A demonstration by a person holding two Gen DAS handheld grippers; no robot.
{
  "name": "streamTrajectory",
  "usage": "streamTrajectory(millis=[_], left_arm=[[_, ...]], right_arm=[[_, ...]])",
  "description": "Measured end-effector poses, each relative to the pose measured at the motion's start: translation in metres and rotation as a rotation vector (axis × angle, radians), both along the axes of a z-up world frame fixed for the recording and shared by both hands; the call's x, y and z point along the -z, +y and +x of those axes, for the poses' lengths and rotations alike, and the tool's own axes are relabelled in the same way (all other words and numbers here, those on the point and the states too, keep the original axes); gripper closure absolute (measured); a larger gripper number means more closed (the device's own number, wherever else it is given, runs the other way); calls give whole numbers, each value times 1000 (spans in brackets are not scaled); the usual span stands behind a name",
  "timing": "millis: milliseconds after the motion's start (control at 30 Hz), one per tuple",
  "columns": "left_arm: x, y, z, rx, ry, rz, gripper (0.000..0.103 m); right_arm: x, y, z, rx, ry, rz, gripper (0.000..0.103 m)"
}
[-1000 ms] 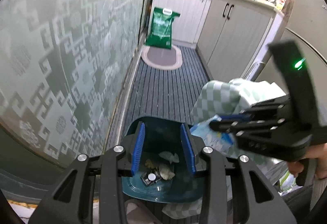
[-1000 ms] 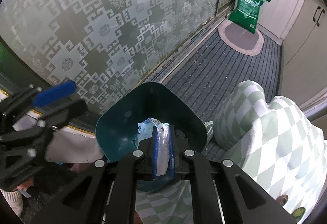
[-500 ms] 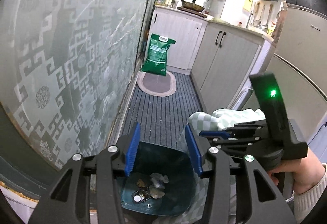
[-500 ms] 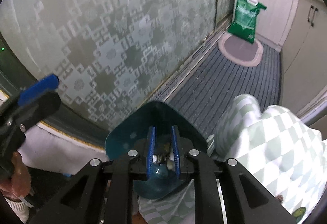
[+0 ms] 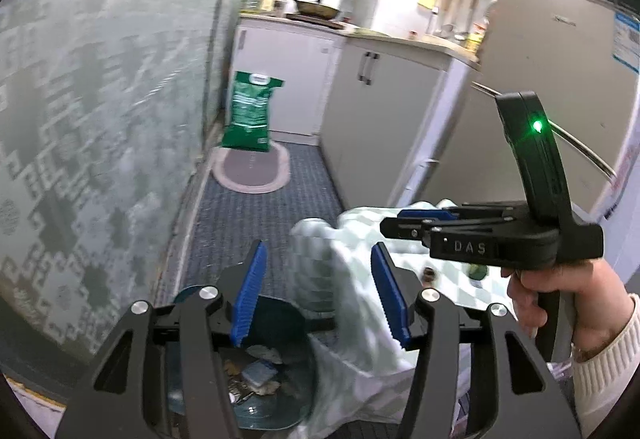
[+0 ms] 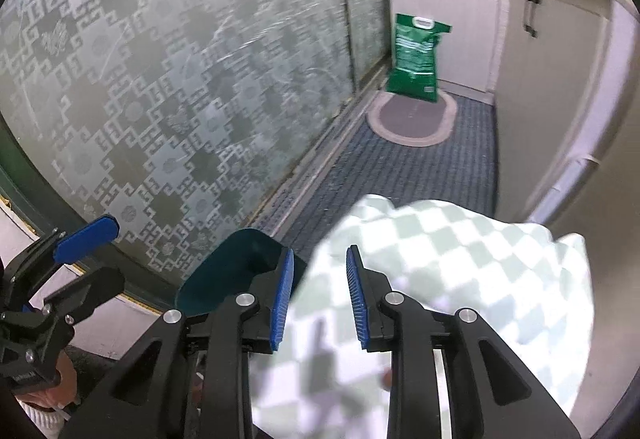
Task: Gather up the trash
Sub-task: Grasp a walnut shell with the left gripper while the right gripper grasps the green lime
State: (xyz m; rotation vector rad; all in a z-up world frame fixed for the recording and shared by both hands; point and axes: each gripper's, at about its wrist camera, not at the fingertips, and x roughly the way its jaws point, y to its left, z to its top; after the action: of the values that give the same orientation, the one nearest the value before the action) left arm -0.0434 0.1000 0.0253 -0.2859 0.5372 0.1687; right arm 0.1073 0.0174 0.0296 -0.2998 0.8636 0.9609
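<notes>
A dark teal trash bin [image 5: 280, 323] stands on the floor beside the table; its raised lid [image 6: 236, 271] shows in the right wrist view. Crumpled paper and wrappers [image 5: 256, 375] lie inside it. My left gripper [image 5: 320, 295] is open and empty above the bin's right side. My right gripper [image 6: 320, 303] is open and empty over the green-checked tablecloth [image 6: 460, 271]; it also shows side-on in the left wrist view [image 5: 390, 227], above the table corner.
A patterned frosted glass door [image 6: 160, 79] runs along the left. A green sack [image 5: 250, 111] and an oval mat [image 5: 252, 171] lie down the narrow aisle. White cabinets [image 5: 380, 111] and a fridge [image 5: 560, 79] stand on the right. Small items [image 5: 476, 271] sit on the table.
The right gripper let its wrapper go into the bin, opened wider and drew back over the tablecloth. Both grippers rose and tilted up, so the bin sits lower in view.
</notes>
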Motion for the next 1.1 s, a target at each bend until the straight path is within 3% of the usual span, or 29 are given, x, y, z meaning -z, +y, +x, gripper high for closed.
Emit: streamTrajectory(millis=[300, 533, 900, 1000, 1100], left_arm=[[18, -52, 41, 118, 48, -10, 45], [51, -103, 77, 200, 171, 89, 55], [88, -121, 108, 221, 269, 124, 58], [91, -129, 110, 228, 273, 164, 59], [92, -130, 112, 228, 272, 157, 62]], right_arm=[[-2, -55, 14, 62, -6, 14, 71], [4, -100, 26, 104, 0, 6, 71], [12, -148, 36, 149, 13, 2, 71], [13, -154, 38, 149, 17, 1, 71], [16, -159, 39, 152, 19, -6, 71]])
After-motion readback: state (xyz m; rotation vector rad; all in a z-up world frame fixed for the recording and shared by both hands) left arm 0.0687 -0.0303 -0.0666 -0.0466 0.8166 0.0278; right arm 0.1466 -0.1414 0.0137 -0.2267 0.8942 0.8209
